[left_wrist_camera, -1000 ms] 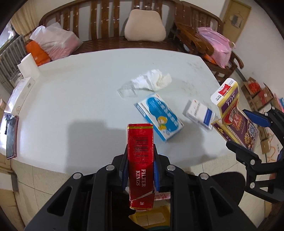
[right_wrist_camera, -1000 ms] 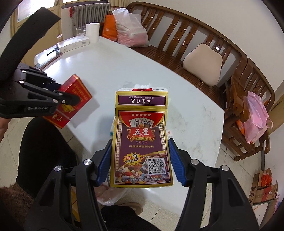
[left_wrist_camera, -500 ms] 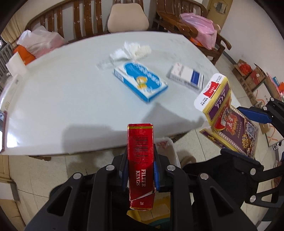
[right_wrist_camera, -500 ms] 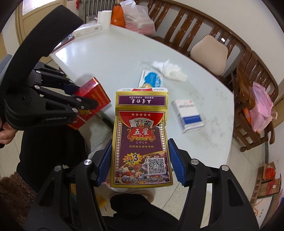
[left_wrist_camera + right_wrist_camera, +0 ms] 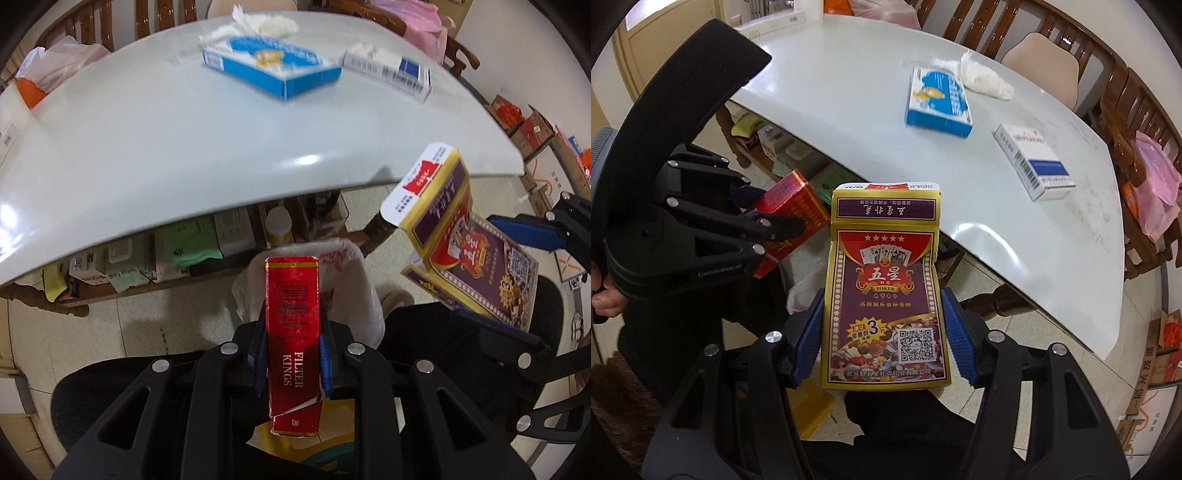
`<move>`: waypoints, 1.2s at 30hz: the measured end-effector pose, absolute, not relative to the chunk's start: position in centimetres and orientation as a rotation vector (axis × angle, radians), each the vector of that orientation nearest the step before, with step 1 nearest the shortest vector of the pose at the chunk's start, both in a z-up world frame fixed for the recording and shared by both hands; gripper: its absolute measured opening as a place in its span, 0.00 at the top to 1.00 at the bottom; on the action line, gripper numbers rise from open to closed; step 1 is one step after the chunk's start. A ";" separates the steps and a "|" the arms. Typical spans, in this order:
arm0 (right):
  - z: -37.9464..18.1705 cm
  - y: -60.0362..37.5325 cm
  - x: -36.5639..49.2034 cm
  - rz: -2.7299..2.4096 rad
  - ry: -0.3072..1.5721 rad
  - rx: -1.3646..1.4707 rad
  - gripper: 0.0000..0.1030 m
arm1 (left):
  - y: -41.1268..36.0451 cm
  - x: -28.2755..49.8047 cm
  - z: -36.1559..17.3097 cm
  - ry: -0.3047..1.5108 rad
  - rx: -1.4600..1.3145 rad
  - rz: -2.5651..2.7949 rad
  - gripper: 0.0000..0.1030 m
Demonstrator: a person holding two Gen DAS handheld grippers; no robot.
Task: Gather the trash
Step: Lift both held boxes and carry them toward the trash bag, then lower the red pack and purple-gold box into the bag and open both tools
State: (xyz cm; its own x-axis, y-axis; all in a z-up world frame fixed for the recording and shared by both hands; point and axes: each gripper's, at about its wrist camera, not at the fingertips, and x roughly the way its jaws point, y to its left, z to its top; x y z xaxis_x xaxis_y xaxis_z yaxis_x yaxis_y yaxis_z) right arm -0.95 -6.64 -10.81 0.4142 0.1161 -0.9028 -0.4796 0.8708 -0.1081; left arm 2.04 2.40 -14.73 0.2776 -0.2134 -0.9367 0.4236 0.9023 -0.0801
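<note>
My left gripper [image 5: 291, 325] is shut on a red cigarette box [image 5: 292, 332] and holds it off the table's front edge, above a white plastic trash bag [image 5: 354, 288] on the floor. My right gripper [image 5: 884, 317] is shut on a purple and gold poker card box [image 5: 884, 295], its lid flap open, beside the left gripper [image 5: 775, 229]. On the white table [image 5: 147, 147] lie a blue and white box [image 5: 273, 64], a white box with a blue stripe [image 5: 388, 70] and crumpled tissue [image 5: 266, 24].
A shelf under the table [image 5: 166, 258] holds packets and a bottle. Wooden chairs and a bench with plastic bags [image 5: 1156, 184] stand behind the table. Cardboard boxes [image 5: 528, 122] sit on the floor at the right. A black seat and legs lie below both grippers.
Both grippers have drawn back from over the table and tilted down past its front edge. The trash bag and the under-table shelf have come into view. Both boxes stay gripped.
</note>
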 end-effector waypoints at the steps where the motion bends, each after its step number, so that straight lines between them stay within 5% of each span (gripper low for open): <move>1: -11.2 -6.7 -0.9 0.385 1.090 -0.374 0.43 | 2.3 2.0 -15.2 1.225 0.201 -0.434 0.79; 36: -27.8 -6.9 3.0 0.307 1.283 -0.327 0.43 | 0.5 4.7 -31.4 1.461 0.079 -0.351 0.79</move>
